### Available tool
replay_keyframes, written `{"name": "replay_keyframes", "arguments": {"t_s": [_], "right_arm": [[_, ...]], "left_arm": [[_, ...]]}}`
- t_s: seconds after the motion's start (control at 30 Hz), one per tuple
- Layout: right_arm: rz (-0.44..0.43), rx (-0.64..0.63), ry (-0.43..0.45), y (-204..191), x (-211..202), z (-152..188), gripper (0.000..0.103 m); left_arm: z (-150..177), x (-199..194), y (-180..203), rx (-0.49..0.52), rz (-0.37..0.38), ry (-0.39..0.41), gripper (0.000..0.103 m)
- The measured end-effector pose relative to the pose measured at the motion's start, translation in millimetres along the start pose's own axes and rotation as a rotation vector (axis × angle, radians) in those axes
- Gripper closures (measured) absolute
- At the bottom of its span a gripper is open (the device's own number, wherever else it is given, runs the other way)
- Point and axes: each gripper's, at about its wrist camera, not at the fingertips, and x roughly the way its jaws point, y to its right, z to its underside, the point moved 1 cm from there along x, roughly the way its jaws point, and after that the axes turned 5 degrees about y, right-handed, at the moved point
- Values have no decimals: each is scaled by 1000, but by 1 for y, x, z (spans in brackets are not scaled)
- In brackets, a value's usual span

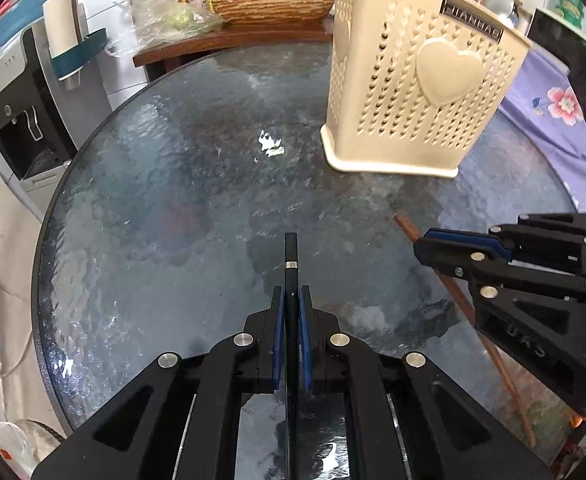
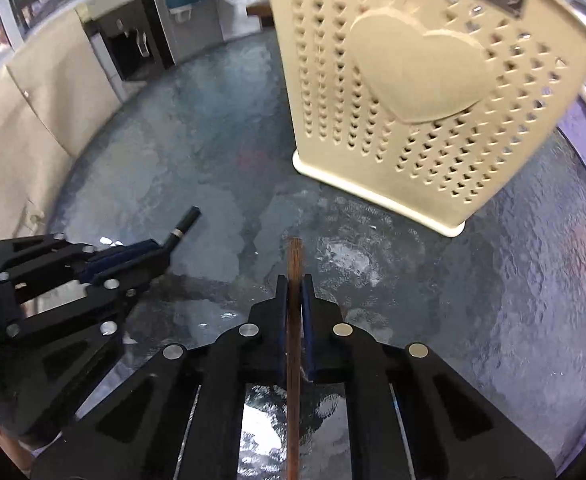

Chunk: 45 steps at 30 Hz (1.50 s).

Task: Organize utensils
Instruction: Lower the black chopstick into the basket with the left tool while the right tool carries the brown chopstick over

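My left gripper [image 1: 292,300] is shut on a black chopstick [image 1: 291,252] with a silver band, held above the glass table; it also shows in the right wrist view [image 2: 183,226]. My right gripper [image 2: 294,288] is shut on a brown wooden chopstick [image 2: 294,264], which also shows in the left wrist view [image 1: 407,229]. The two grippers are side by side, the left gripper [image 2: 161,250] to the left of the right gripper [image 1: 423,242]. A cream perforated utensil holder [image 1: 413,92] with a heart on its side stands upright on the table ahead and to the right [image 2: 421,92].
The round dark glass table [image 1: 173,200] carries a small white scrap [image 1: 270,145]. Behind it are a wooden counter with a woven basket [image 1: 271,2], a water dispenser [image 1: 21,112] at left, and a purple flowered cloth [image 1: 553,120] at right.
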Motion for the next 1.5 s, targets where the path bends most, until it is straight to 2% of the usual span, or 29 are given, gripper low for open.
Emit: {"name": "replay_keyframes", "arguments": {"t_s": [0.2, 0.43, 0.7, 1.0, 1.33, 1.5], "right_arm": [[-38, 39, 99, 11, -38, 5, 96], [-130, 81, 223, 21, -84, 9, 96], [-196, 85, 374, 33, -150, 21, 96], [-234, 79, 531, 35, -213, 29, 96], [-231, 68, 597, 35, -237, 15, 96], [-216, 55, 613, 36, -248, -3, 96]], "left_arm": [[-9, -26, 3, -22, 32, 77, 96], [-17, -67, 13, -19, 66, 181, 96], [-25, -113, 31, 5, 126, 287, 96], [-35, -155, 55, 59, 148, 393, 96], [-50, -178, 72, 94, 144, 459, 96], [-67, -190, 70, 80, 163, 481, 96]]}}
